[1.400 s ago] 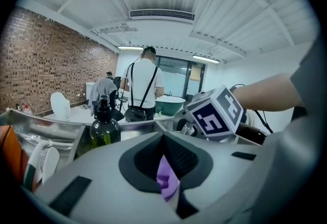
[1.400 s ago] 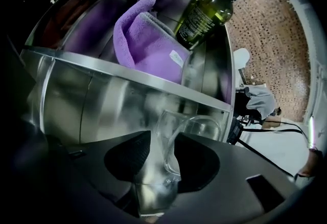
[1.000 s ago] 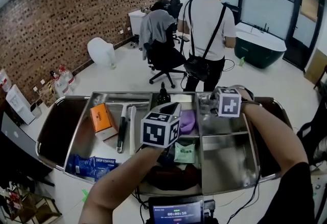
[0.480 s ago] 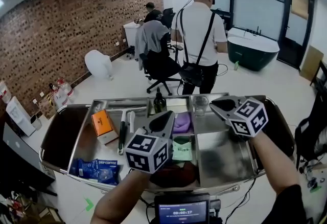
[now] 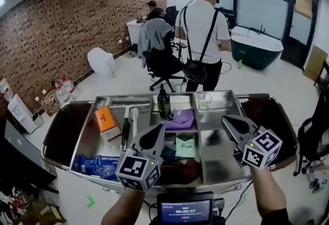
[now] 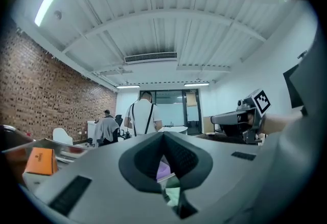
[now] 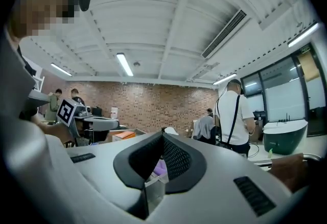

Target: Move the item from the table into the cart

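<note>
L claw (image 5: 153, 139) & R claw (image 5: 234, 127) both pressed together, empty (R just closed), over near side of cart (image 5: 221, 160). Prob best: spread one claw before reaching the nxt counter item.

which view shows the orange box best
The head view. It looks down on the orange box, which shows whole, lying in the left compartment of the cart. The left gripper view shows the box side-on and small near the left edge. The right gripper view shows only a thin orange strip.
</note>
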`<state>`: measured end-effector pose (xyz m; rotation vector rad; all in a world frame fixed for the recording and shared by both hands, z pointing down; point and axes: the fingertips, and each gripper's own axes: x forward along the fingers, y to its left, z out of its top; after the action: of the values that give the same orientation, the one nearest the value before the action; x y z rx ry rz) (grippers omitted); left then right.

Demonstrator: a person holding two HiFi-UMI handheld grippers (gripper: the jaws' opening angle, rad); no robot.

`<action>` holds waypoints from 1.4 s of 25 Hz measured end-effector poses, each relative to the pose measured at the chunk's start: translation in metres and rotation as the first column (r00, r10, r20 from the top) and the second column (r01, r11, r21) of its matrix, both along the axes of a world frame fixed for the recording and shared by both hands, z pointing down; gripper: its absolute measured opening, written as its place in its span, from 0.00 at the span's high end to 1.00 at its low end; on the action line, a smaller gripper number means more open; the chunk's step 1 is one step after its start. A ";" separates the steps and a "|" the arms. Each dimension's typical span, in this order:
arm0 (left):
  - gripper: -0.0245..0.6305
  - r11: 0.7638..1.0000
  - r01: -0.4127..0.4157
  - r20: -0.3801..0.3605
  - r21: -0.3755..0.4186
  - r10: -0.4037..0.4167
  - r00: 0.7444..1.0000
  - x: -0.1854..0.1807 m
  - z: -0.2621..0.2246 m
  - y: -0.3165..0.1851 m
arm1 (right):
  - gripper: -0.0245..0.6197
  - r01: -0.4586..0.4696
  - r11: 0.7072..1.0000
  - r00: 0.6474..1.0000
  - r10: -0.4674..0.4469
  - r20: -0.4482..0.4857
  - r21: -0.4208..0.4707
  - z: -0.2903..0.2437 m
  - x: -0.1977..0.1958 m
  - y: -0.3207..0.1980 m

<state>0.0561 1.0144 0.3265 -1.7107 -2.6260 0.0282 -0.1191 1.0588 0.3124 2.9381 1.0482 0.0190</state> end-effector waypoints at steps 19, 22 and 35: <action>0.96 0.999 0.013 -0.013 -0.034 -0.013 1.000 -0.006 0.011 -0.032 | 0.96 -0.067 0.998 0.989 0.067 -0.130 -0.002 0.014 -0.009 -0.036; 0.96 0.999 0.004 -0.008 -0.042 -0.004 1.000 -0.008 0.011 -0.034 | 0.96 -0.071 0.997 0.990 0.068 -0.126 -0.019 0.013 -0.009 -0.045; 0.96 1.000 0.004 0.001 -0.017 -0.004 1.000 -0.005 0.023 -0.038 | 0.96 -0.082 0.997 0.987 0.079 -0.143 -0.013 0.018 -0.015 -0.054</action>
<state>0.0508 0.9764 0.3496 -1.7211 -2.6308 0.0507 -0.1337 1.0053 0.3301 2.9148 1.1768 -0.2008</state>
